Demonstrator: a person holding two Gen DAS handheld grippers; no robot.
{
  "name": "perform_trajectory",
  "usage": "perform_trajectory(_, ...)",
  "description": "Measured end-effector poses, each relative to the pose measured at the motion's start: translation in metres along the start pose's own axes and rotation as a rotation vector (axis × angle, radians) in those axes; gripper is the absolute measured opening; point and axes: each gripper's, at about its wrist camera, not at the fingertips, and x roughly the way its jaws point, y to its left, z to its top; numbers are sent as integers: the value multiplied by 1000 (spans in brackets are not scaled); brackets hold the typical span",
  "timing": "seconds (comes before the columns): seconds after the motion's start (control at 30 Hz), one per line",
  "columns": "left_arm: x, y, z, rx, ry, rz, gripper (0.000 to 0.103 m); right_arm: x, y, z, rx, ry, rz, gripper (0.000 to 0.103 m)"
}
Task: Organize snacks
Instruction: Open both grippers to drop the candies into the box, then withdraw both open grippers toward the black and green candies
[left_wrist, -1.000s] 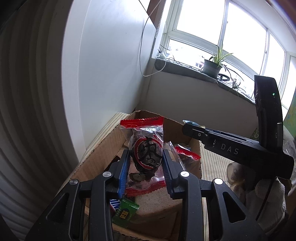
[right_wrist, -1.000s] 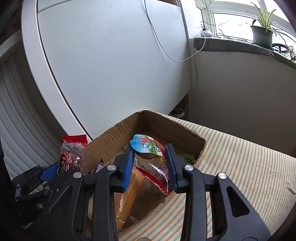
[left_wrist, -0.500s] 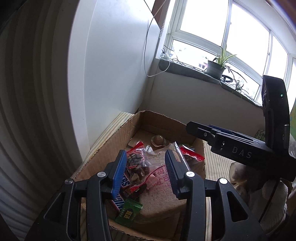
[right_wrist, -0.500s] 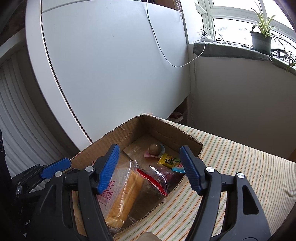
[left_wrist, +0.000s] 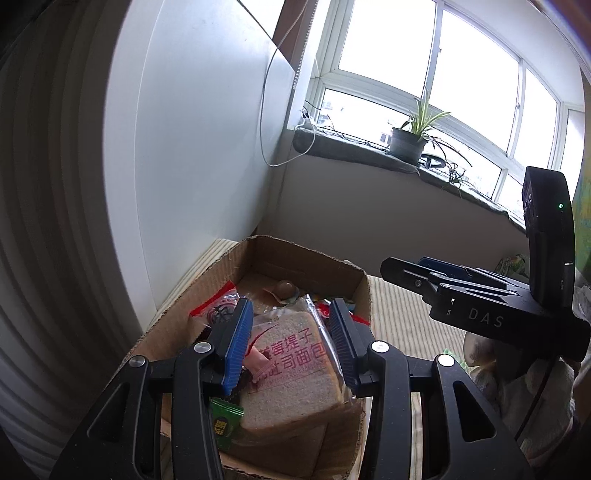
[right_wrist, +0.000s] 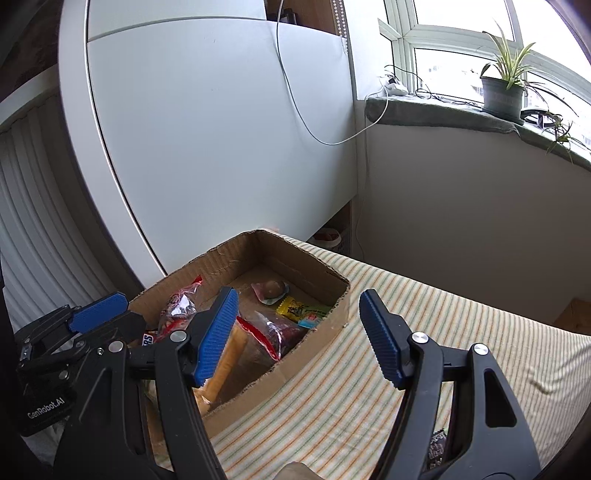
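Observation:
An open cardboard box (left_wrist: 354, 273) sits on the striped cloth and holds several snacks. My left gripper (left_wrist: 291, 332) hangs open over its near end, nothing between the pads. Below it lies a wrapped bread loaf (left_wrist: 295, 365). A red-edged bag of dark snacks (left_wrist: 218, 310) leans on the left wall, and a green packet (left_wrist: 223, 421) lies near the front. My right gripper (right_wrist: 299, 328) stands wide open and empty above the box's right wall (right_wrist: 325, 328). In that view a yellow packet (right_wrist: 295, 306) and a round snack (right_wrist: 273, 288) rest at the far end.
A white cabinet panel (right_wrist: 221, 147) rises right behind the box. The striped cloth (right_wrist: 443, 325) stretches to the right of it. A potted plant (right_wrist: 502, 92) stands on the windowsill. A gloved hand (left_wrist: 535, 387) holds the right gripper. A dark packet (right_wrist: 437, 446) lies at the lower right.
The left gripper let go of the red-edged bag, which now lies in the box. The right gripper released its blue-topped packet into the box, opened wide and drew back.

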Motion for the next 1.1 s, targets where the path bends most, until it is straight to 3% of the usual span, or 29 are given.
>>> perform_trajectory(0.4,3,-61,-5,77,11,-113,42,-41,-85,-42,56,80,-128,71)
perform_trajectory(0.63,16,-105,-21,149,73,-186,42,-41,-123,-78,67,178,-180,71)
perform_trajectory(0.7,22,-116,-27,161,100,-202,42,-35,-134,-88,76,222,-178,51)
perform_trajectory(0.77,29,-126,-34,174,137,-227,42,-27,-142,-99,86,268,-163,41)
perform_trajectory(0.9,51,-140,-47,147,236,-280,42,-17,-146,-110,57,304,-168,41)
perform_trajectory(1.1,72,-159,-66,175,314,-285,38,-21,-150,-115,67,290,-118,41)
